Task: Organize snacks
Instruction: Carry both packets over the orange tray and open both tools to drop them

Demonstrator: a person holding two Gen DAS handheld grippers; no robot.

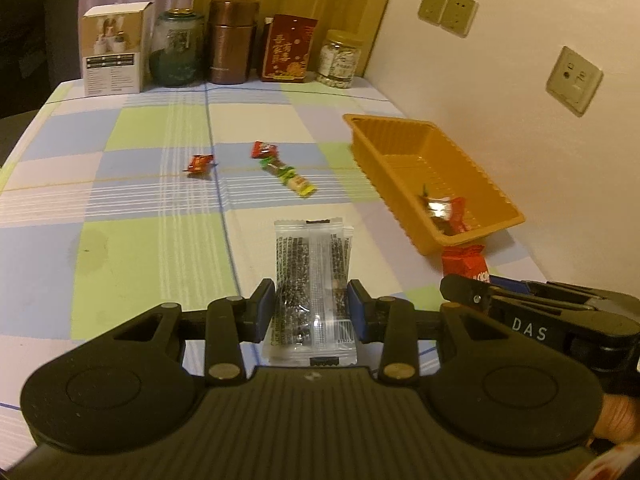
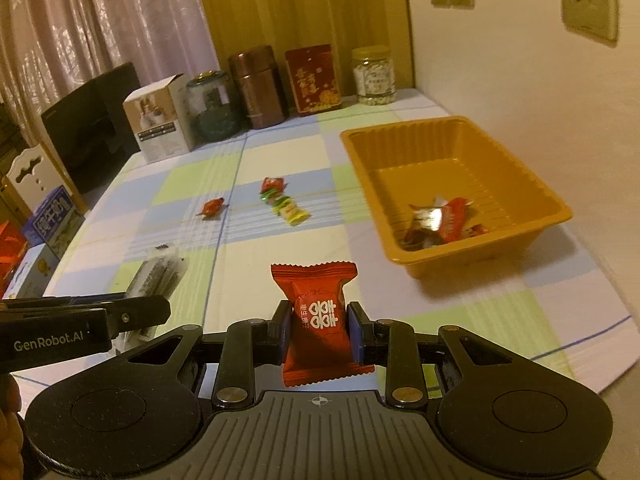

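Observation:
My left gripper (image 1: 312, 304) is shut on a clear packet of dark seeds (image 1: 310, 280), held above the checked tablecloth. My right gripper (image 2: 318, 328) is shut on a red candy packet (image 2: 316, 320); that packet also shows in the left wrist view (image 1: 466, 262). The orange tray (image 1: 496, 188) stands by the wall at right with a few wrapped snacks (image 1: 444, 210) in its near end; the tray also shows in the right wrist view (image 2: 552, 208). On the cloth lie a small red candy (image 1: 199, 163) and a red-and-green cluster of candies (image 1: 282, 170).
At the table's far edge stand a white box (image 1: 114, 50), a glass jar (image 1: 176, 50), a brown canister (image 1: 232, 40), a red box (image 1: 289, 48) and a plastic jar (image 1: 340, 58). A dark chair (image 1: 36, 40) is at far left. The wall runs along the right.

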